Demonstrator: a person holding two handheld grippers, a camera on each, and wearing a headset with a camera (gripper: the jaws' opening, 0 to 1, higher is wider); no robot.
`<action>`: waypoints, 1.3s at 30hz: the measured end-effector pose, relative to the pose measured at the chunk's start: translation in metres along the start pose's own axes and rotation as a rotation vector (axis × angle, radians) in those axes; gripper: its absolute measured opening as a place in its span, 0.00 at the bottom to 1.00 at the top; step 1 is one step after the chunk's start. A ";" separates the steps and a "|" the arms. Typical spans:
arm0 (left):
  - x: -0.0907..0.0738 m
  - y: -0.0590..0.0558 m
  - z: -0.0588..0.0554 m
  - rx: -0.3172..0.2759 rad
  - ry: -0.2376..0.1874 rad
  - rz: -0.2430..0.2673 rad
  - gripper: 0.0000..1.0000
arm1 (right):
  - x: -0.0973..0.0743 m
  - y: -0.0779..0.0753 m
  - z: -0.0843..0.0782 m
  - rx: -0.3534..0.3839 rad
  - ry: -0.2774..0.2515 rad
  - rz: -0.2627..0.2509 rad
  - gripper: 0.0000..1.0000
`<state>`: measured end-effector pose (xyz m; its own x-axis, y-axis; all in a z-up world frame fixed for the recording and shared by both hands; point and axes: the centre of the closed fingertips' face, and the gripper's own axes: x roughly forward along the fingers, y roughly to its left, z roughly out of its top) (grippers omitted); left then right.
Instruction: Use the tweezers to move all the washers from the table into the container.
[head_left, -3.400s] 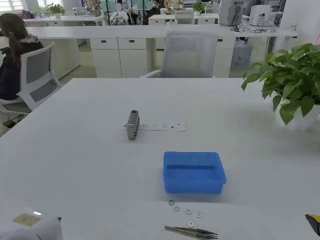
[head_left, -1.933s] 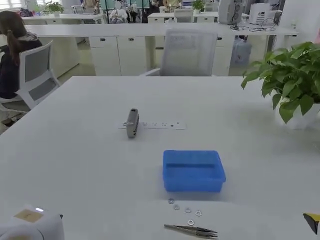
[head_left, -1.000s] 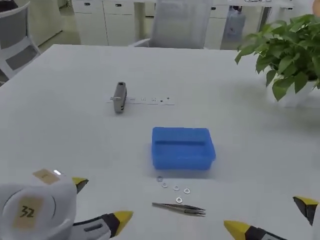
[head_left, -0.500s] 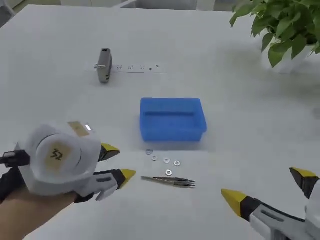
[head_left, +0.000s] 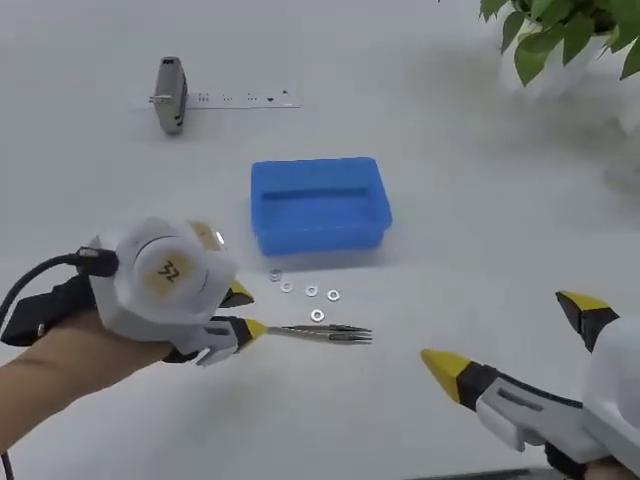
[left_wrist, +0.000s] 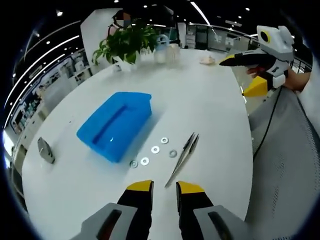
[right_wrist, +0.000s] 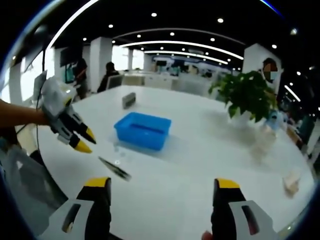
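Note:
Several small metal washers (head_left: 311, 291) (left_wrist: 155, 149) lie loose on the white table, just in front of the blue container (head_left: 318, 203) (left_wrist: 115, 125) (right_wrist: 142, 130). The tweezers (head_left: 322, 333) (left_wrist: 182, 157) (right_wrist: 115, 169) lie flat beside them. My left gripper (head_left: 247, 312) (left_wrist: 165, 186) (right_wrist: 85, 140) hovers at the tweezers' near end, open by a narrow gap and holding nothing. To the right of the tweezers my right gripper (head_left: 510, 335) (right_wrist: 160, 187) (left_wrist: 242, 75) stands wide open and holds nothing.
A grey metal block (head_left: 171, 92) (left_wrist: 45, 150) on a printed strip lies beyond the container. At the table's far right stands a potted plant (head_left: 560, 30) (right_wrist: 247, 95). A black cable (head_left: 30, 290) trails from my left gripper. People sit at desks far behind.
The head camera has tilted down toward the table. Both grippers have come up into the picture, and the left one has reached the tweezers' end with its jaws closer together.

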<state>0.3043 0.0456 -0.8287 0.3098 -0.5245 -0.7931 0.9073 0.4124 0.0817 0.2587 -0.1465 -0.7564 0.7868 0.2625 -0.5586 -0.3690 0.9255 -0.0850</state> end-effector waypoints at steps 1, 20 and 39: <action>0.003 -0.001 -0.001 0.008 0.010 -0.010 0.12 | 0.000 0.000 0.000 -0.001 0.001 -0.001 0.82; 0.027 -0.009 -0.015 0.211 0.112 -0.116 0.02 | 0.001 0.000 -0.003 -0.028 0.022 -0.011 0.81; 0.003 -0.027 0.006 0.372 0.098 -0.136 0.00 | 0.001 0.001 -0.002 -0.042 0.017 -0.008 0.80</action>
<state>0.2823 0.0284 -0.8300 0.1676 -0.4748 -0.8640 0.9846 0.0374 0.1705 0.2576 -0.1458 -0.7588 0.7812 0.2505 -0.5718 -0.3839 0.9151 -0.1237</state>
